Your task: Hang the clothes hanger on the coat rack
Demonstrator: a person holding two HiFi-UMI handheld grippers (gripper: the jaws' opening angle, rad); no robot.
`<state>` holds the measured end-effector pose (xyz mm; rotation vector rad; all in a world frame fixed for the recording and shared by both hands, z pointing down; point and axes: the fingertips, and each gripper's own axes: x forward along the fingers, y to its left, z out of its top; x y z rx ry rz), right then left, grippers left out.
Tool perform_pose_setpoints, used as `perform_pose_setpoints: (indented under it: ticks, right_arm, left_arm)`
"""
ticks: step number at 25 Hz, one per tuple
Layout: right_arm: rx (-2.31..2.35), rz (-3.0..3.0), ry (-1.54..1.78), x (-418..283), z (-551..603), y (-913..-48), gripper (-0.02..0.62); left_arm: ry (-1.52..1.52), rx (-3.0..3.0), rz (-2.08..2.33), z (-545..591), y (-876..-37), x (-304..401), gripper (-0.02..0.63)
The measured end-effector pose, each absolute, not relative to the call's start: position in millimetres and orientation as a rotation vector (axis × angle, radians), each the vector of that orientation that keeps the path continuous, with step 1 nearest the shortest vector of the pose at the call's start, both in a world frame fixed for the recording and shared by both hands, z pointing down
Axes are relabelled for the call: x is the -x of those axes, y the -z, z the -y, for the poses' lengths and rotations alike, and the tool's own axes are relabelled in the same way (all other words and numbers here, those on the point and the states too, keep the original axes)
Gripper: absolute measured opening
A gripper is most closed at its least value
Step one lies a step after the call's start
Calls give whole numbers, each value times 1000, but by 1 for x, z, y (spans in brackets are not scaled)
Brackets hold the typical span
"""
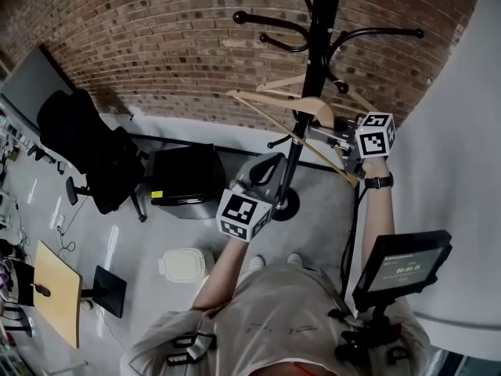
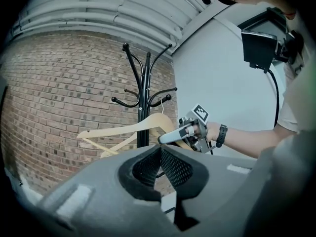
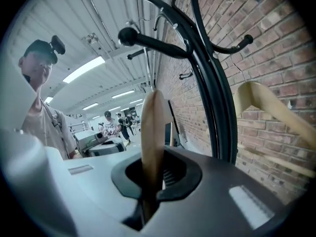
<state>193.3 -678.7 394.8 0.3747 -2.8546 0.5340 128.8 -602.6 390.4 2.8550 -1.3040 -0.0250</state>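
Observation:
The black coat rack [image 1: 315, 69] stands in front of a brick wall, its pegs curving out from the pole. My right gripper [image 1: 333, 141] is shut on a light wooden hanger [image 1: 275, 108], held close against the pole. In the right gripper view that hanger [image 3: 153, 132] stands edge-on between the jaws, with the rack pole [image 3: 215, 88] just to its right. A second wooden hanger [image 3: 261, 107] hangs on the rack beyond. My left gripper [image 1: 266, 169] is lower, near the pole, shut with nothing in it. From the left gripper view I see the held hanger [image 2: 123, 129] and the right gripper [image 2: 167, 139].
A black office chair [image 1: 94, 155] and a black cabinet [image 1: 184, 175] stand to the left of the rack's base [image 1: 283, 204]. A white bin [image 1: 186, 265] and a wooden table [image 1: 59, 292] are nearer. A white wall [image 1: 462, 147] closes the right side.

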Motion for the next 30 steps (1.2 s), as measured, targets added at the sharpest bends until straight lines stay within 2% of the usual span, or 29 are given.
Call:
perform_pose_setpoints:
  ticks: [4,8,11,17,19,22,25,30]
  right_arm:
    - [-511,2791,-386,-196,681,-399,19]
    - [-641,2635,-86,-203,683,-413,165]
    - [-759,2504,120,-214,683,-420,225]
    - [-1270,2370,451,-249,678,-382,258]
    - [-1436,2358,531,-258,662,-367,233]
    - [-1633,2372,542,-266,628,-364,137]
    - [-1747,2353,412,-270,591,-380,81]
    - [-1916,2353,57,-280,552,-426,15]
  left_arm:
    - [19,-2842,1301,605,-395,-132,0]
    - [19,-2849,1270,604,-398,-139,0]
    - [21,-2867,1237,600,-399,-145,0]
    - [127,-2828,1134,591,-384,-139,0]
    - [139,-2829,1127,589,-383,-133,0]
    - [128,-2837,1097,584,-395,-129,0]
    - [110,-2857,1059,574,-406,-130,0]
    - [267,-2912,1009,566,-383,-140,0]
